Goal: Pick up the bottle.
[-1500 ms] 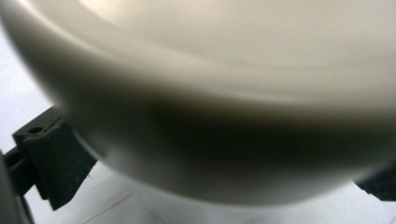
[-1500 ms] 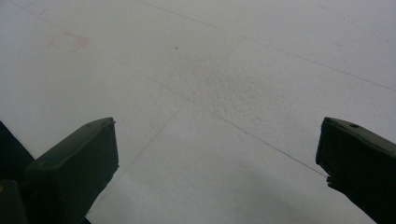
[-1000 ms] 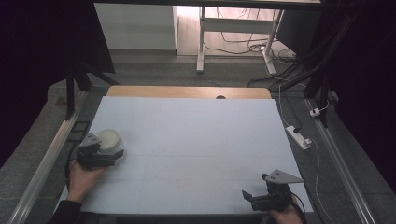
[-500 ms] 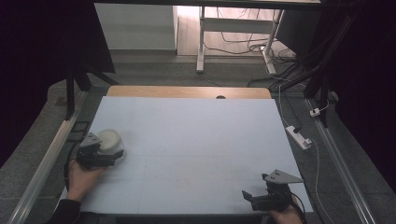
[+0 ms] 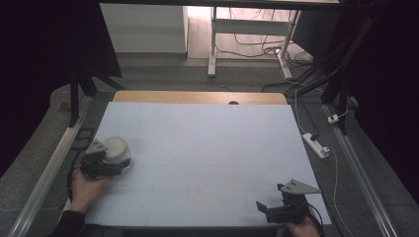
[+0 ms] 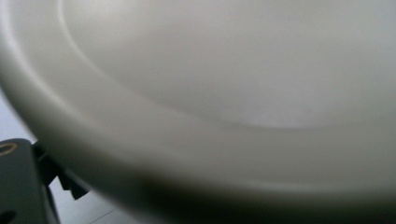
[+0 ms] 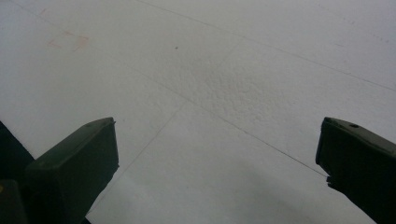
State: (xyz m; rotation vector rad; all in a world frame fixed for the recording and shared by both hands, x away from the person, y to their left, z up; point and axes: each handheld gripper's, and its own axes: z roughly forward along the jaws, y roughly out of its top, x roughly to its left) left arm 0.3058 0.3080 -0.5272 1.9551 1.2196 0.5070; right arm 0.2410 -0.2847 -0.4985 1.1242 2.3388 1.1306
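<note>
We have the white bowl [image 5: 116, 147] up against our left gripper [image 5: 106, 165] near the left edge of the table [image 5: 207, 143], a little nearer the front than the middle of that side. In the left gripper view the bowl [image 6: 224, 84] sits so close to the camera that it blurs: a smooth, pale, rounded wall with a soft ridge curving across it, glossy like glazed ceramic or hard plastic. One dark jaw edge peeks out at the lower left of that view, but we cannot tell whether the jaws are clamped on the rim or merely resting against it.

Our right gripper [image 5: 276, 211] waits at the front right corner of the table, well apart from the bowl. In the right gripper view its two black, blocky jaws stand wide with nothing between them, over the bare surface [image 7: 210, 93].

We judge the work to be at an early stage: the bowl is reached, perhaps grasped, and wherever it is meant to go, the carrying and setting down are left to do. The right side has no part in it yet.

The table top is a matt, pale sheet with a fine pebbled grain, thin ruled lines and a faint reddish mark; a wooden strip [image 5: 197, 97] shows along its far edge.
</note>
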